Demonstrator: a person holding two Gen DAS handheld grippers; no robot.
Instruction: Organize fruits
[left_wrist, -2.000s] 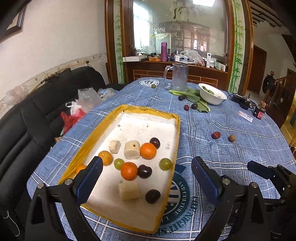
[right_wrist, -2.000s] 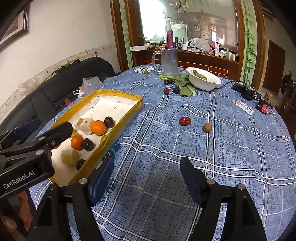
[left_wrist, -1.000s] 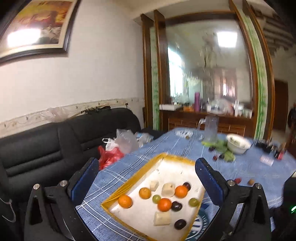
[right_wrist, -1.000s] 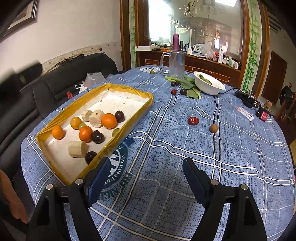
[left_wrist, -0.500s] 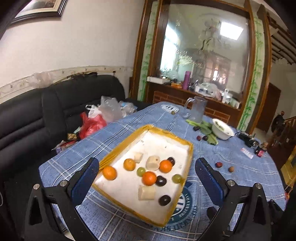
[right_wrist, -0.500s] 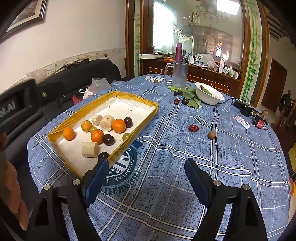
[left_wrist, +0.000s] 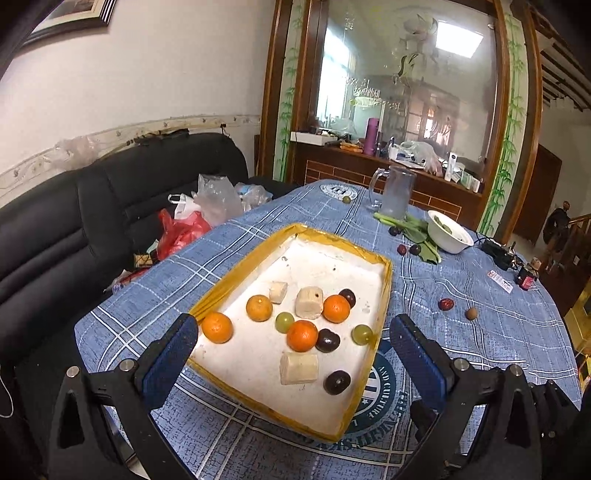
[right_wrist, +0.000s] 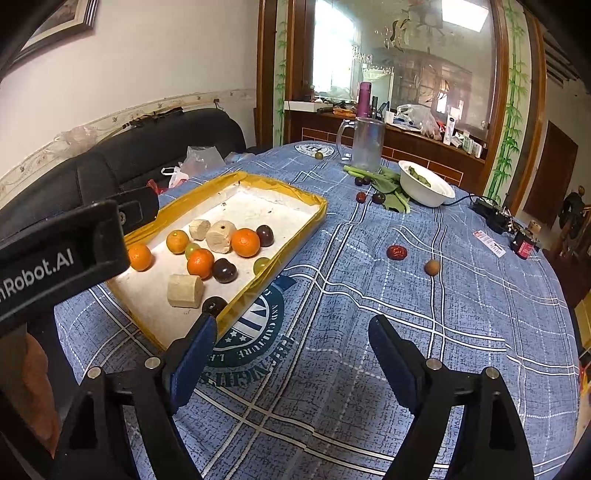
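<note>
Tray (left_wrist: 384, 291) holds oranges, grapes; left gripper (left_wrist: 291, 347), right gripper (right_wrist: 291, 341) jaws spread, seemingly empty.

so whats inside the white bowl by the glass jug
The white bowl holds green leafy pieces, seen over its rim. Its near wall hides anything lower down.

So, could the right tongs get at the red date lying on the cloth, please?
Probably yes: the right tongs are open and empty, and only bare cloth lies between them and the red date.
</note>
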